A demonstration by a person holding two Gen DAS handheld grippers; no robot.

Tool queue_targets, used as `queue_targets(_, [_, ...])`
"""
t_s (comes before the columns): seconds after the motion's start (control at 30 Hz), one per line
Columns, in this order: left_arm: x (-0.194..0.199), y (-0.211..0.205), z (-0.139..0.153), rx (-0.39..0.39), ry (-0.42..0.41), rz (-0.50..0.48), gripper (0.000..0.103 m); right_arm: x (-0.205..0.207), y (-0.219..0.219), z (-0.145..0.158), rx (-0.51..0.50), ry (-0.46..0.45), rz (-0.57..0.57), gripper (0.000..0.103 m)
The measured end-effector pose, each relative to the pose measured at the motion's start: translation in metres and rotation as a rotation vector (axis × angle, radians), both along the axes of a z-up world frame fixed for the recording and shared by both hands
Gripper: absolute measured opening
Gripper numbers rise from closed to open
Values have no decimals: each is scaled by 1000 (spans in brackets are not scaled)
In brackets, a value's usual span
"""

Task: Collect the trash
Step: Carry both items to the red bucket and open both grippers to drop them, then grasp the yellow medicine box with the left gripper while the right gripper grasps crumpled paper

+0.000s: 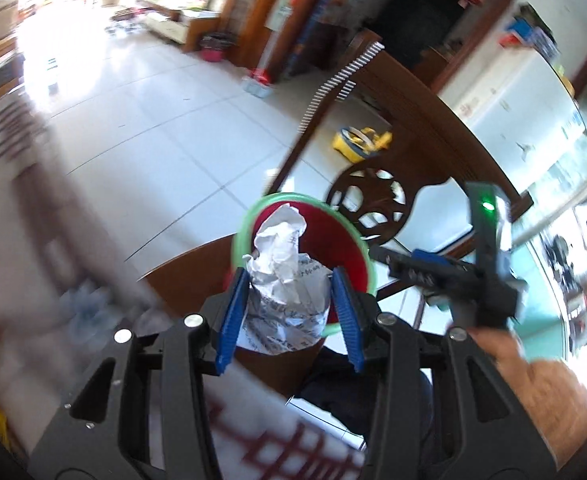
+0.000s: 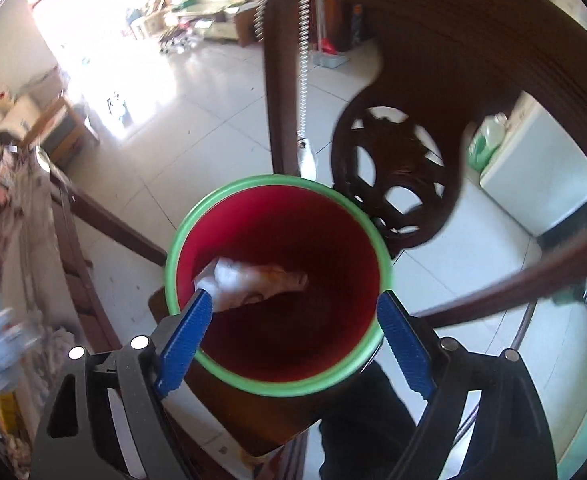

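Above the red bin [image 2: 277, 248], left tongs [image 1: 289, 312] pinch crumpled paper [image 1: 285, 264]; right tongs [image 2: 293, 340] spread (emptied, seemingly). Releasing toward six o'clock risks missing the rim.

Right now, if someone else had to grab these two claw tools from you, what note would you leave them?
Left gripper: shut on a crumpled paper ball, held above the red bin with the green rim.
Right gripper: open and empty, over the bin's mouth.
The bin sits on a wooden chair. One crumpled scrap is already inside it.
Left to do: open the left gripper so the paper ball drops in, then look for more trash. The blurred clutter at the side is too unclear to name.
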State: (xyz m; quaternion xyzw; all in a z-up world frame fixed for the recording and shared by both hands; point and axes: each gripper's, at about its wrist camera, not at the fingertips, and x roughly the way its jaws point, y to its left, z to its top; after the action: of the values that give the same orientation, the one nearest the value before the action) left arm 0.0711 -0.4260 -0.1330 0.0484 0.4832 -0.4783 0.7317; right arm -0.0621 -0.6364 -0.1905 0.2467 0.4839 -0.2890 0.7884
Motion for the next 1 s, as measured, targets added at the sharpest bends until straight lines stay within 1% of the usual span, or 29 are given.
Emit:
queue_targets(0.1, [0,-39,-9,-5,-5,-63,41,-16,1,10,-11,-5,-26,82])
queue_targets(0.2, [-4,-71,-16,-6,9,-119,43,-26,3,18,-46,15,-30,83])
queue_targets(0.23, [-5,-80,-18,-7,8,-134,45,-28,3,20,-60,22,-30,84])
queue_targets(0.27, [-5,-87,-21,-8,2,-141,50,-30,4,21,-73,28,-30,84])
queue_targets(0.3, [-7,-91,-23,-13,-1,-149,53,-32,4,23,-86,36,-30,86])
queue_targets(0.33, [-8,-95,-23,-15,-2,-157,59,-32,4,23,-92,41,-30,88])
queue_targets(0.37, [-10,-99,-24,-14,-7,-163,69,-33,4,22,-98,48,-27,89])
queue_targets(0.4, [-9,-100,-25,-17,-13,-161,73,-34,4,21,-99,57,-25,89])
queue_targets(0.43, [-8,-99,-25,-22,-15,-158,77,-33,4,19,-100,62,-24,89])
queue_targets(0.53, [-5,-89,-24,-16,-13,-139,77,-30,9,18,-76,60,-17,89])
queue_targets(0.63, [-1,-61,-12,-24,-31,-82,77,-22,23,23,-71,40,22,89])
queue_targets(0.73, [1,-15,5,-29,-59,-1,77,-4,50,33,-78,15,93,89])
queue_targets(0.83, [0,45,23,-34,-84,108,77,12,80,41,-78,-11,169,89])
queue_targets(1.0, [-7,141,41,-26,-101,277,77,39,156,57,-63,-48,354,89])
